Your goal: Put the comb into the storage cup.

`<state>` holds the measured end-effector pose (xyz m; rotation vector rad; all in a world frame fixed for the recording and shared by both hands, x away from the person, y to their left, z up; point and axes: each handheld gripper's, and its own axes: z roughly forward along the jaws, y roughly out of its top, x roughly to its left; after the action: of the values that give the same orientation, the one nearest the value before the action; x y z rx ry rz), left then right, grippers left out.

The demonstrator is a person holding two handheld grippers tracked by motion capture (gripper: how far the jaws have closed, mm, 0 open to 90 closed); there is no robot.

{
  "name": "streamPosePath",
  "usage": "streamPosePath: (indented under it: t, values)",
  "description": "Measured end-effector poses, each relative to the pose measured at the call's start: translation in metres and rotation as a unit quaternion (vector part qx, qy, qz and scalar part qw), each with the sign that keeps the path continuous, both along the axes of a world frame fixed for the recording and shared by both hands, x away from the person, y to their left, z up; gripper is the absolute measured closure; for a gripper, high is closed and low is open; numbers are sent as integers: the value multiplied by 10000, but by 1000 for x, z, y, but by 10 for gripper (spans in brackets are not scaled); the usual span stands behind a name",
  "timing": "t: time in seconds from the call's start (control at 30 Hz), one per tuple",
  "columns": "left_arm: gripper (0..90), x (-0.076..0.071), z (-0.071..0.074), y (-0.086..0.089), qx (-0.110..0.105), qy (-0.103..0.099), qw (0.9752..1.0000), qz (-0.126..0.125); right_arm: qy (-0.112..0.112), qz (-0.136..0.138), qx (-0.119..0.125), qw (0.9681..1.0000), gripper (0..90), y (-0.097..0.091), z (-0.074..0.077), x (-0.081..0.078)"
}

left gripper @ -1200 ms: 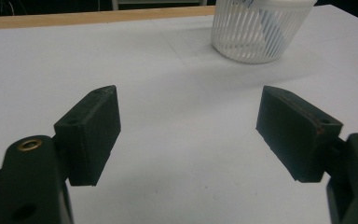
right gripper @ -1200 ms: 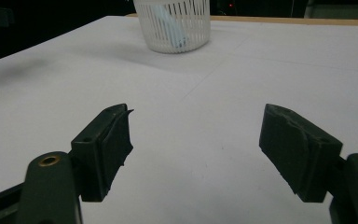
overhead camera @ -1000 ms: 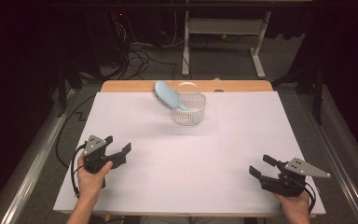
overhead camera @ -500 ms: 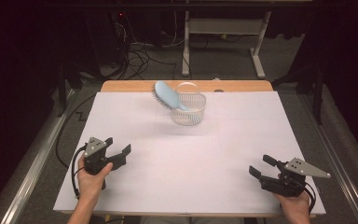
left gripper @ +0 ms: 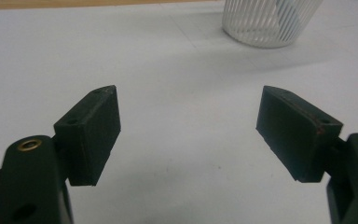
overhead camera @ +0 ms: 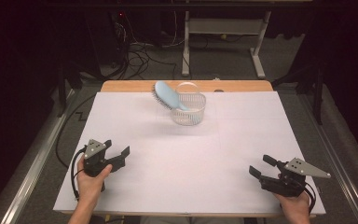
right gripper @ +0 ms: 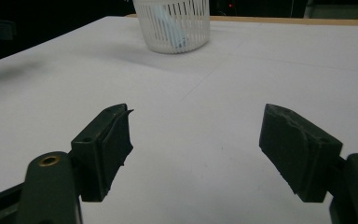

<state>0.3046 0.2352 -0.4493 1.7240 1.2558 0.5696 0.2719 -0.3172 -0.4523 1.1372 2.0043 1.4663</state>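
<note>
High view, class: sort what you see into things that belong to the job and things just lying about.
Belongs to the job: light blue hairbrush, white slatted basket, left claw, right claw.

Lying about: floor cables, metal stand.

the left gripper (overhead camera: 121, 156) seems to have crept slightly toward the table's centre.

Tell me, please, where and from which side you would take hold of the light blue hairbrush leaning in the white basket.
Probably the brush head: the hairbrush stands tilted, handle down inside the white basket, its head jutting over the rim to the upper left. Come from above on that side, jaws across the head's edges. Both the left gripper and right gripper are open, far away.
</note>
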Motion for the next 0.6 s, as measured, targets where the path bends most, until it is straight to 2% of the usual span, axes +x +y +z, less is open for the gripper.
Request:
streamPosePath:
  t: [0.6]
  values:
    - [223, -5, -8, 3, 1, 9, 10000, 73, 0, 16, -4, 10000, 252, 0, 0, 0]
